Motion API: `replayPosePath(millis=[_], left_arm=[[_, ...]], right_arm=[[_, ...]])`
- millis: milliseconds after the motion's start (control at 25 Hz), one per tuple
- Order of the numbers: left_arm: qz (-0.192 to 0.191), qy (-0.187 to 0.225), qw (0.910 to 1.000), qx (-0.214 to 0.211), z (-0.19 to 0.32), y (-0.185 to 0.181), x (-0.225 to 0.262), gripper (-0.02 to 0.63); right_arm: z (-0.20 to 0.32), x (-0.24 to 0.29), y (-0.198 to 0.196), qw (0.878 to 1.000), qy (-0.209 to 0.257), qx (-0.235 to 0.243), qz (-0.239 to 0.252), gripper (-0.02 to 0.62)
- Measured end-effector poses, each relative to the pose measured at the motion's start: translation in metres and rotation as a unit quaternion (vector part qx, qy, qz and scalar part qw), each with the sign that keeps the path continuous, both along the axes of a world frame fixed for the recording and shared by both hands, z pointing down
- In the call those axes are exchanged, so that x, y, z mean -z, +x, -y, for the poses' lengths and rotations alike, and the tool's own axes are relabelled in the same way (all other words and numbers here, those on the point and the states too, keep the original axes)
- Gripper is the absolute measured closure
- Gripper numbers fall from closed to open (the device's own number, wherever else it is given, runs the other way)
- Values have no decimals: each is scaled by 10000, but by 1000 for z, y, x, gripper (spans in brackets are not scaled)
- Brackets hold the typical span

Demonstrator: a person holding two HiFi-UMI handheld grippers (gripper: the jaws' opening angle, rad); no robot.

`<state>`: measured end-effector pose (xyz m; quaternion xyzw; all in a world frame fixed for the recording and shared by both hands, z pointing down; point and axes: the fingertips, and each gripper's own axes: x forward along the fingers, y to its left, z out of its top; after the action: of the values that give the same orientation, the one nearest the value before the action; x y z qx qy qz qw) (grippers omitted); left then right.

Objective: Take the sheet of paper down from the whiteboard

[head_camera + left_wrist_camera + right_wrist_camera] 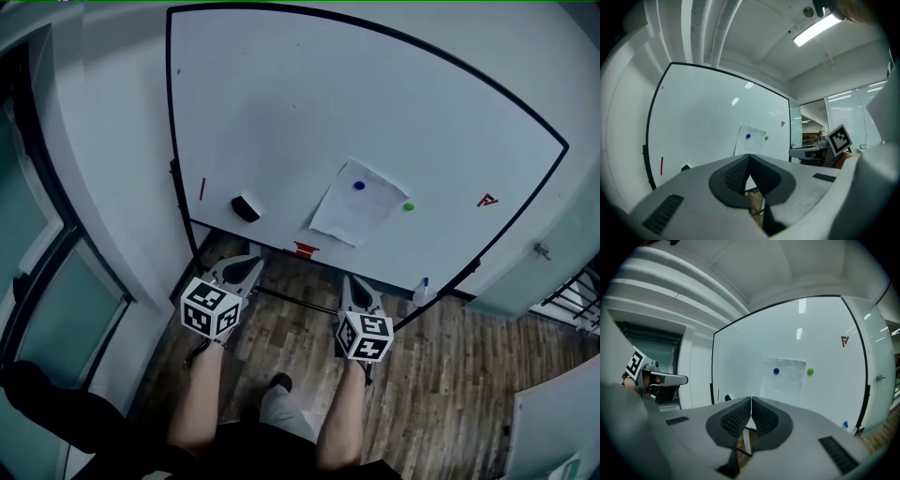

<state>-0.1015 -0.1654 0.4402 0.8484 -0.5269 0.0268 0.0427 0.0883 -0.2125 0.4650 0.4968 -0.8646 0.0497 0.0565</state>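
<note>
Paper (354,214) on whiteboard (281,94), blue magnet (359,186) atop, possibly eraser (246,208) leftward

The large white rectangular whiteboard (281,94) stands before me. The white paper sheet (349,214) hangs on its lower right part — the small blue round magnet (359,186) on the sheet's top, the small green round magnet (409,206) just off its right edge. The black block eraser (246,208) sits on the board, left of the sheet. My left gripper (247,264) and right gripper (355,281) are side by side below the board, apart from it.
</note>
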Motion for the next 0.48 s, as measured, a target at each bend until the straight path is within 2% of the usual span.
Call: replayPosePath(millis=[320,480], left_arm=[[-93,-203,9997,-82,31,-11,-28,586],[66,-235,9995,-209,53,-16,-30,586]], right_arm=[[27,-27,-6,9998,-176,-97,-32,571],[46,-37,-10,9992,-288,-249,83,571]])
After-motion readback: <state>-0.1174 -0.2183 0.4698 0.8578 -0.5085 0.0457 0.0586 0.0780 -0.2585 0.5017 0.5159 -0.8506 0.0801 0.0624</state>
